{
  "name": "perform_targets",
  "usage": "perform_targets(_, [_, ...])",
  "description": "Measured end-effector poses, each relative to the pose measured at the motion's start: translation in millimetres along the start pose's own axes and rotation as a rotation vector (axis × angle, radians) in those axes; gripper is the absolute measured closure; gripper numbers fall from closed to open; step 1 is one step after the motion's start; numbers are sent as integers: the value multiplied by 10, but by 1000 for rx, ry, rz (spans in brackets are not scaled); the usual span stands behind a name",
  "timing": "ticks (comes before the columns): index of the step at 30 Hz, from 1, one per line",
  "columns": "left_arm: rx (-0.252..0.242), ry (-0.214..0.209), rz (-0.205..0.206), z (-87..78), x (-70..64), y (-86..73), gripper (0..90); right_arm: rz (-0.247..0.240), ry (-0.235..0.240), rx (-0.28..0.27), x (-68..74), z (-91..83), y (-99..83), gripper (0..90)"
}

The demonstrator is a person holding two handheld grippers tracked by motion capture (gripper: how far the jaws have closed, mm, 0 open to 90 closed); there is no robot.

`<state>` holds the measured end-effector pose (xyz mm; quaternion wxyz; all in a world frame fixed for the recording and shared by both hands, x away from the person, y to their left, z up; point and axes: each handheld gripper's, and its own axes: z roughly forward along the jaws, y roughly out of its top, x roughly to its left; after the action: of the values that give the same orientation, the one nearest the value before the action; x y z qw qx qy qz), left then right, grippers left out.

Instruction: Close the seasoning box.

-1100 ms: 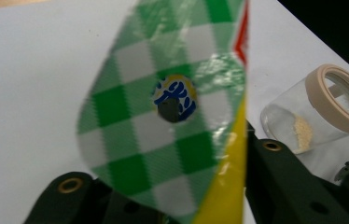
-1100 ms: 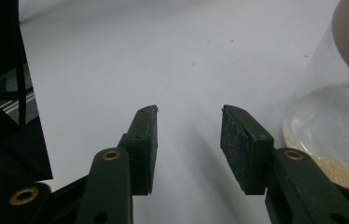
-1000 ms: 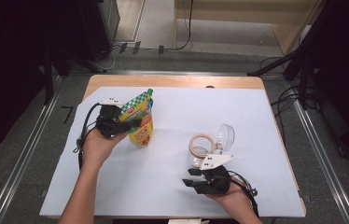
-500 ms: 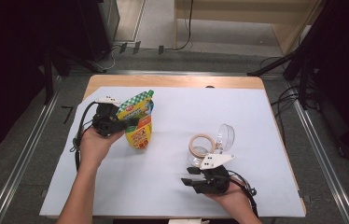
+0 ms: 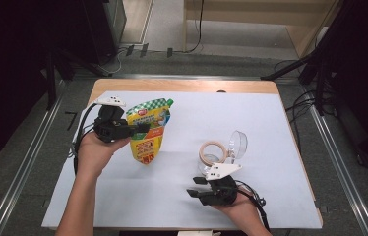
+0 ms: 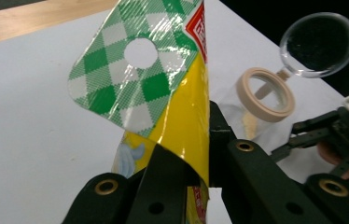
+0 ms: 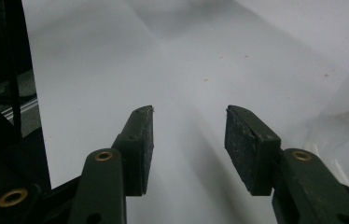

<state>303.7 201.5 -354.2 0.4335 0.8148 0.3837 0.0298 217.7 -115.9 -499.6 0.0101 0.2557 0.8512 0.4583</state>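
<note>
High view: the left gripper (image 5: 140, 129) is clamped on the side edge of a yellow and green pouch (image 5: 148, 132), its jaws pointing toward the table's right. The left gripper view shows the two black jaws pressed together on the yellow film of the pouch (image 6: 182, 116), with the green-checked top flap and its round hang hole rising above them. The pouch stands nearly upright in the grip, tilted a little, with its lower end near or on the white sheet (image 5: 270, 128) that covers the wooden table (image 5: 182, 86); I cannot tell whether it touches.

To the right of the pouch, well apart from it, a clear jar (image 5: 210, 156) lies on its side with a beige rim facing up, its clear lid (image 5: 237, 143) hinged open just beside it.

The right gripper (image 5: 195, 186) hovers low near the table's front edge, just in front of the jar. In the right gripper view its jaws stand wide apart with bare white sheet between them.
</note>
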Motion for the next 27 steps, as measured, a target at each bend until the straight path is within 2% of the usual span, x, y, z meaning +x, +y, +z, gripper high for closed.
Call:
perform_targets(6, [32,-55,28,25,-134,54,891,24,10,6,4,21,4,538])
perform_targets(9, [42,-73,51,26,-201,83,891,16,13,7,27,59,8,537])
perform_targets(14, [43,-116,65,33,-286,109,891,16,7,8,48,81,4,538])
perform_targets(20, [45,-147,76,51,-379,134,891,31,-6,-15,48,113,19,537])
perform_targets(27, [76,-171,108,109,-515,155,891,44,-31,-32,68,197,49,556])
